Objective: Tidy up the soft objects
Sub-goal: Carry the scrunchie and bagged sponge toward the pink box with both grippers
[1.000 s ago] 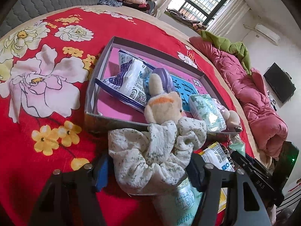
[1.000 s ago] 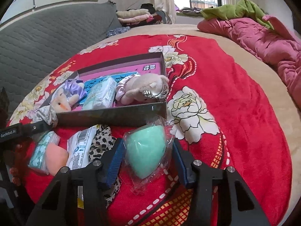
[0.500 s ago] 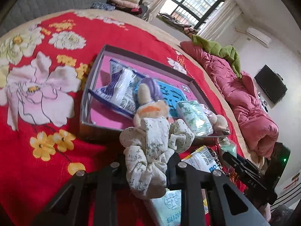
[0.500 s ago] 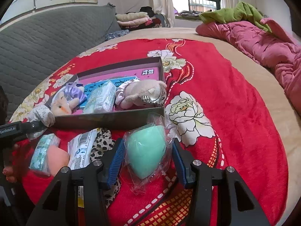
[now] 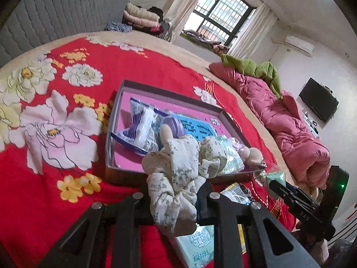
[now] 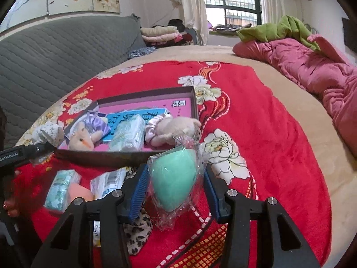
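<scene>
My left gripper is shut on a cream floral scrunchie and holds it above the blanket, just in front of the near wall of the pink-lined box. The scrunchie also shows at the left of the right wrist view. My right gripper is shut on a mint green sponge in clear wrap, lifted in front of the box. The box holds a plush toy, a tissue pack, a beige plush and a blue-white packet.
On the red floral blanket in front of the box lie a teal tissue pack, an orange sponge, a white packet and a leopard-print cloth. A pink quilt lies at the far right.
My left gripper closed on the scrunchie and lifted it toward the box. My right gripper raised the mint sponge a little toward the box.
</scene>
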A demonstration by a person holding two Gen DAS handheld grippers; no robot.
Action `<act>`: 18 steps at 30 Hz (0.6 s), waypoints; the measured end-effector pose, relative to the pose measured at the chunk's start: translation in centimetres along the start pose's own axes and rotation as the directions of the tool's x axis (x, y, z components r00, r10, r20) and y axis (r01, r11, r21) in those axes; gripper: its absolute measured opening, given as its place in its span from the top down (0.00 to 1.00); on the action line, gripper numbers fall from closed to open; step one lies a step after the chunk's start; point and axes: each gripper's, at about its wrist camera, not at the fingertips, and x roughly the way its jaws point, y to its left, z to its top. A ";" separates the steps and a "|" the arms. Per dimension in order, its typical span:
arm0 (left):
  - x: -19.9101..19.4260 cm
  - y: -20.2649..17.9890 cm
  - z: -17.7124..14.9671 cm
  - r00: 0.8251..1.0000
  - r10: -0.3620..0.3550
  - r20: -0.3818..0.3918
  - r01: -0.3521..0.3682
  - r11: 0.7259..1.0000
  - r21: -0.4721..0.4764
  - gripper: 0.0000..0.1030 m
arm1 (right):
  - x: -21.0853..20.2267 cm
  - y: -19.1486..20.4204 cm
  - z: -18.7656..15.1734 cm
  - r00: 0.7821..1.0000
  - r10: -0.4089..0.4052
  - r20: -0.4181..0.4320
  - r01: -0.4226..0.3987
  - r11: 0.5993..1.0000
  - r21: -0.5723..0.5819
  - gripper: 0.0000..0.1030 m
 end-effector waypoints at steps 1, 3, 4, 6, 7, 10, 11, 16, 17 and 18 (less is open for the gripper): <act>-0.2 0.0 0.1 1.000 0.001 0.007 -0.001 1.000 0.001 0.78 | -0.2 0.1 0.0 1.000 -0.002 0.003 0.002 1.000 -0.005 0.52; -0.6 0.1 0.4 1.000 0.006 0.019 -0.006 1.000 0.004 0.78 | -0.6 0.5 0.2 1.000 -0.003 0.011 0.003 1.000 -0.014 0.52; -0.7 0.1 0.5 1.000 0.005 0.024 -0.005 1.000 0.001 0.78 | -0.9 0.6 0.3 1.000 -0.005 0.017 0.005 1.000 -0.018 0.52; -1.1 0.2 0.7 0.999 0.010 0.039 -0.010 1.000 -0.001 0.78 | -1.3 0.9 0.6 1.000 -0.007 0.028 0.008 1.000 -0.027 0.52; -1.2 0.2 0.8 0.999 0.013 0.046 -0.013 1.000 -0.003 0.78 | -1.5 1.1 0.7 0.999 -0.009 0.034 0.010 1.000 -0.029 0.52; -1.6 0.5 1.2 0.998 0.024 0.060 -0.024 1.000 -0.004 0.78 | -2.0 1.5 1.2 0.999 -0.005 0.050 0.006 1.000 -0.030 0.52; -1.6 0.6 1.3 0.998 0.025 0.063 -0.025 1.000 -0.006 0.78 | -2.2 1.8 1.4 0.998 -0.008 0.055 0.010 0.999 -0.035 0.52; -1.7 1.0 2.0 0.996 0.047 0.081 -0.045 0.999 -0.018 0.78 | -3.1 2.8 2.2 0.997 -0.005 0.079 0.008 0.999 -0.046 0.52; -1.6 1.1 2.0 0.995 0.048 0.083 -0.046 0.999 -0.017 0.78 | -3.3 3.0 2.4 0.996 -0.007 0.084 0.011 0.999 -0.050 0.52; -1.5 1.0 2.2 0.995 0.048 0.087 -0.047 0.999 -0.012 0.78 | -3.5 3.3 2.7 0.996 -0.009 0.091 0.014 0.998 -0.054 0.52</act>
